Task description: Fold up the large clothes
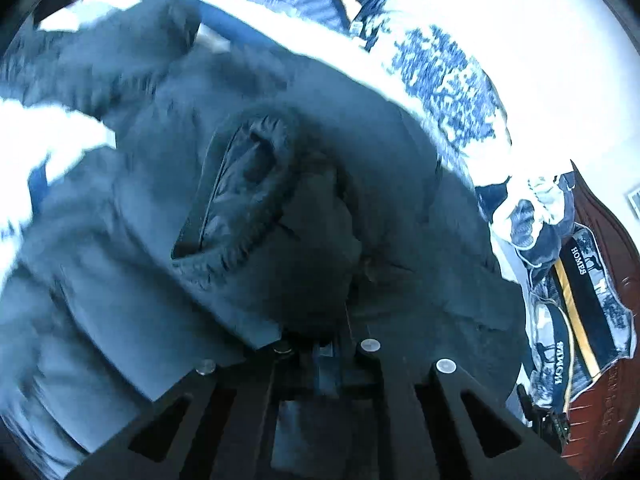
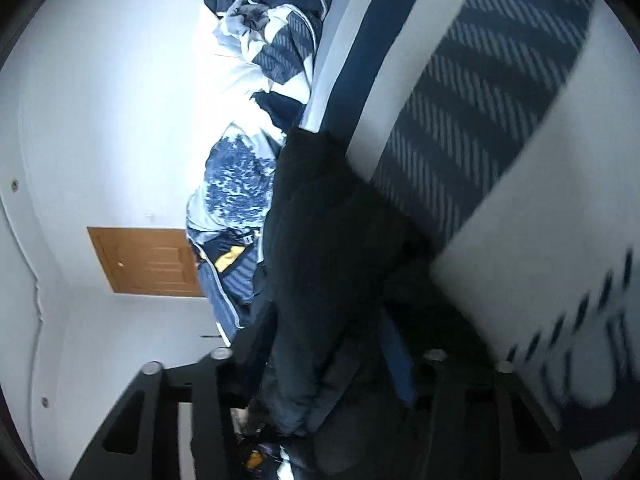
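Showing door point(image 2: 152, 262) (right view only)

A bed point(image 2: 492, 128) with a grey and navy striped cover carries a dark jacket point(image 1: 280, 200) spread directly ahead of the hand-held gripper, and a crumpled blue-and-white duvet point(image 2: 240, 184) heaped just beyond it.

Both grippers are matte black. The left gripper point(image 1: 320, 354) has slotted arms with round silver screws. The right gripper point(image 2: 324, 364) matches it.
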Tool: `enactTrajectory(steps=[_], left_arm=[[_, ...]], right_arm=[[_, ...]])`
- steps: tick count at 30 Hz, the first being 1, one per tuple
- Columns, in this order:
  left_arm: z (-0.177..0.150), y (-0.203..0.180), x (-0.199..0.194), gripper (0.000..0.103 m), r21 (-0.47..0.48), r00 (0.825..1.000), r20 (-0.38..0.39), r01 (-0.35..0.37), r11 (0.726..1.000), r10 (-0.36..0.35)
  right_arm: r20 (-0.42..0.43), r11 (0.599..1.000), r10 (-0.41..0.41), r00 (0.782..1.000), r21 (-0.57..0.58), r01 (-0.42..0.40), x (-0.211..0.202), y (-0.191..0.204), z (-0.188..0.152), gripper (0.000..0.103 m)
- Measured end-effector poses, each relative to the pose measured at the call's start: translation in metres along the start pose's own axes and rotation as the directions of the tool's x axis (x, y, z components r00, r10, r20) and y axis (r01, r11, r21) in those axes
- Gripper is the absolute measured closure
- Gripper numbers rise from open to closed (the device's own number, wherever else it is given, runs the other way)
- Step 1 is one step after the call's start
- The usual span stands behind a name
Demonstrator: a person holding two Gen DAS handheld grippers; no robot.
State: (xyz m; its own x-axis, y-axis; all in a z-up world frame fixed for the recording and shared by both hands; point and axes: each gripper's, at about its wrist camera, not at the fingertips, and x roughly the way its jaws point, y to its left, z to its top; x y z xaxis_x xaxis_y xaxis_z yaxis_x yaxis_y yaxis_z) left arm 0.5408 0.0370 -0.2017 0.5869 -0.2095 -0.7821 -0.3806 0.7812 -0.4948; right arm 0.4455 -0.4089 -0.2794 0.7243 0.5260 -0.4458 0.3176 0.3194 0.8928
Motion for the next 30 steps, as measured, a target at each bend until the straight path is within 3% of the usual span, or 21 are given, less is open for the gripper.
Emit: enactTrajectory(steps=[1,2,4,7,10,12,16,19,20,22,23,25,28,30], left_arm=[[0.006,-0.002,-0.009,0.099,0.028,0.999,0.037,-0.005,1.000,0.004],[0.013,-0.008,-0.016,0.099,0.053,0.997,0.072,-0.010,0.999,0.006],[0.026,-0.017,-0.033,0.099,0.085,0.991,0.131,-0.005,0.996,-0.006],[0.041,-0.014,-0.043,0.099,0.103,0.987,0.160,-0.032,0.994,0.015],[0.038,0.000,-0.016,0.099,0.136,0.991,0.077,-0.115,0.984,0.106],[0.036,0.015,-0.007,0.099,0.132,0.994,0.046,-0.104,0.986,0.099],[0.048,0.036,-0.007,0.094,0.123,0.994,0.076,-0.092,0.988,0.083],[0.060,0.069,0.024,0.092,0.123,0.987,-0.010,-0.159,0.980,0.161],[0.063,0.079,0.029,0.092,0.102,0.986,-0.045,-0.155,0.983,0.160],[0.067,0.089,0.021,0.092,0.085,0.993,-0.032,-0.110,0.990,0.113],[0.066,0.090,0.014,0.087,0.091,0.995,-0.017,-0.100,0.991,0.102],[0.065,0.097,0.003,0.062,0.068,0.995,0.006,-0.103,0.992,0.103],[0.070,0.111,-0.015,0.047,-0.003,0.992,0.077,-0.096,0.995,0.096],[0.078,0.118,-0.019,0.047,-0.049,0.990,0.099,-0.095,0.994,0.099]], right_arm=[[0.005,1.000,-0.001,1.000,-0.007,0.001,0.001,0.001,0.004,0.074],[0.008,1.000,0.002,1.000,-0.015,-0.002,0.003,0.001,0.006,0.077],[-0.015,0.999,0.016,1.000,-0.028,-0.017,0.002,0.007,0.000,0.099],[0.013,0.990,-0.023,1.000,-0.140,0.024,-0.001,0.033,-0.012,0.101],[0.000,0.980,-0.081,0.997,-0.183,0.079,0.010,0.041,-0.020,0.101],[-0.004,0.968,-0.183,0.983,-0.173,0.179,0.018,0.031,-0.023,0.101],[0.005,0.969,-0.194,0.981,-0.152,0.193,0.011,0.029,-0.025,0.101],[-0.005,0.958,-0.230,0.973,-0.178,0.226,0.020,0.030,-0.027,0.101],[-0.023,0.956,-0.244,0.969,-0.174,0.236,0.026,0.027,-0.027,0.101],[-0.049,0.955,-0.256,0.965,-0.165,0.245,0.033,0.022,-0.026,0.101],[-0.045,0.953,-0.262,0.964,-0.168,0.251,0.032,0.022,-0.026,0.101],[-0.033,0.951,-0.264,0.964,-0.173,0.255,0.030,0.023,-0.024,0.101],[-0.025,0.951,-0.266,0.964,-0.172,0.257,0.023,0.021,-0.025,0.101],[-0.027,0.951,-0.266,0.964,-0.169,0.258,0.022,0.018,-0.025,0.101]])
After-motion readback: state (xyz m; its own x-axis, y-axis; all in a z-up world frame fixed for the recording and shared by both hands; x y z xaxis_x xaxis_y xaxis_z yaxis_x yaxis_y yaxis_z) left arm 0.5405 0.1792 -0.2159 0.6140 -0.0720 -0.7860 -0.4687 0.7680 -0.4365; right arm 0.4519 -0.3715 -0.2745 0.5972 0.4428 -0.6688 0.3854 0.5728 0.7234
